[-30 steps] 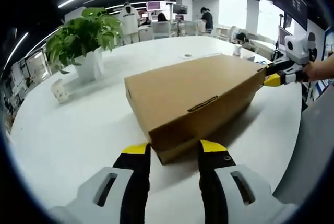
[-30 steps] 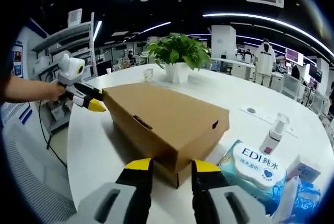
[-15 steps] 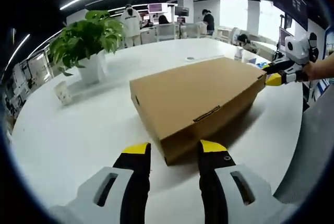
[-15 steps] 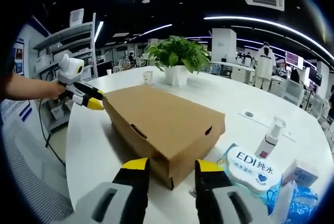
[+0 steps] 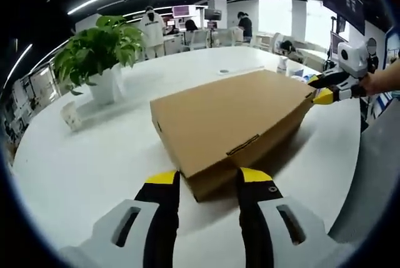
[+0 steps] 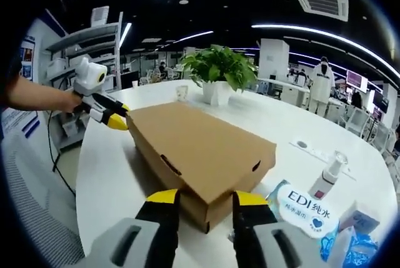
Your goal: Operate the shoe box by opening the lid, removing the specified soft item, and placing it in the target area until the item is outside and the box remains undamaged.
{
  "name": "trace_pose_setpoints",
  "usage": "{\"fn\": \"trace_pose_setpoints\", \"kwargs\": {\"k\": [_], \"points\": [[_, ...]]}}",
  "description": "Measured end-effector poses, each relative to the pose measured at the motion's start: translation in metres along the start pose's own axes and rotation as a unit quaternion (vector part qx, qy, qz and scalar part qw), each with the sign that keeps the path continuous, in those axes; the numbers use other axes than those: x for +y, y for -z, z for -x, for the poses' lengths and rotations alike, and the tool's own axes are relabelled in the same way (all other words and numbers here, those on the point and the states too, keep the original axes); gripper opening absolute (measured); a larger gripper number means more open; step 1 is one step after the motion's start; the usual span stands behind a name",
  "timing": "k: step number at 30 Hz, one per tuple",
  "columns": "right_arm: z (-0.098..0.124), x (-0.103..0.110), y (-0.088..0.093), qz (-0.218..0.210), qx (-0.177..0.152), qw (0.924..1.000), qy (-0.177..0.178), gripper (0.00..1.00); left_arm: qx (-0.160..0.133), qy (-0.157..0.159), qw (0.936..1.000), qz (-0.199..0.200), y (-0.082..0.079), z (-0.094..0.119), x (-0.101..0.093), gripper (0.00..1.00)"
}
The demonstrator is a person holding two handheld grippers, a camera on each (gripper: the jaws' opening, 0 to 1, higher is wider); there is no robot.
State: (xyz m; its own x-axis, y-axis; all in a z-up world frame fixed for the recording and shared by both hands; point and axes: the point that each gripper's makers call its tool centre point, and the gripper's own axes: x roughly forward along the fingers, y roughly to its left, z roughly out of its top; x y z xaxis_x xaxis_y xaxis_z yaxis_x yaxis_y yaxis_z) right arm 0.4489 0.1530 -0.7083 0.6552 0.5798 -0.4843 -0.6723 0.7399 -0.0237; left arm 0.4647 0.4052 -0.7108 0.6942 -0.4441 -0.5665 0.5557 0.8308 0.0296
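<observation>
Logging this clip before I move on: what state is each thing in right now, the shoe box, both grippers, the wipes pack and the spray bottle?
shoe box: lid down, not opened
left gripper: open, a box corner between its jaws
right gripper: open, the opposite corner between its jaws
wipes pack: lying flat beside the box
spray bottle: upright, apart from the box
</observation>
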Motion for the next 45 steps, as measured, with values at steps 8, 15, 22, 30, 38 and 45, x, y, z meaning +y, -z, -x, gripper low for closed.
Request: {"fn": "trace_pose_setpoints", "kwargs": {"k": [8,15,22,30,38,45], "points": [[-0.005,0.0,0.007,0.003,0.009,0.9999,0.007,0.3,0.008,-0.005,1.0,0.001,0.005,-0.004,0.003,0.32],[-0.009,-0.003,0.009,0.002,0.014,0.9998,0.013,0.3,0.01,-0.008,0.9999,0.003,0.003,-0.009,0.006,0.32],[-0.018,-0.012,0.005,-0.001,0.016,0.9997,0.019,0.3,0.012,-0.009,0.9999,0.0,-0.005,-0.021,0.013,0.32],[-0.029,-0.025,-0.001,-0.005,0.019,0.9995,0.026,0.3,0.018,-0.006,0.9998,-0.002,-0.014,-0.036,0.024,0.32],[-0.032,-0.028,-0.003,-0.005,0.023,0.9993,0.027,0.3,0.014,-0.007,0.9999,0.001,-0.014,-0.038,0.026,0.32],[-0.03,-0.028,-0.007,-0.052,0.015,0.9982,0.023,0.31,0.011,-0.008,0.9998,0.017,-0.02,-0.035,0.024,0.36]]}}
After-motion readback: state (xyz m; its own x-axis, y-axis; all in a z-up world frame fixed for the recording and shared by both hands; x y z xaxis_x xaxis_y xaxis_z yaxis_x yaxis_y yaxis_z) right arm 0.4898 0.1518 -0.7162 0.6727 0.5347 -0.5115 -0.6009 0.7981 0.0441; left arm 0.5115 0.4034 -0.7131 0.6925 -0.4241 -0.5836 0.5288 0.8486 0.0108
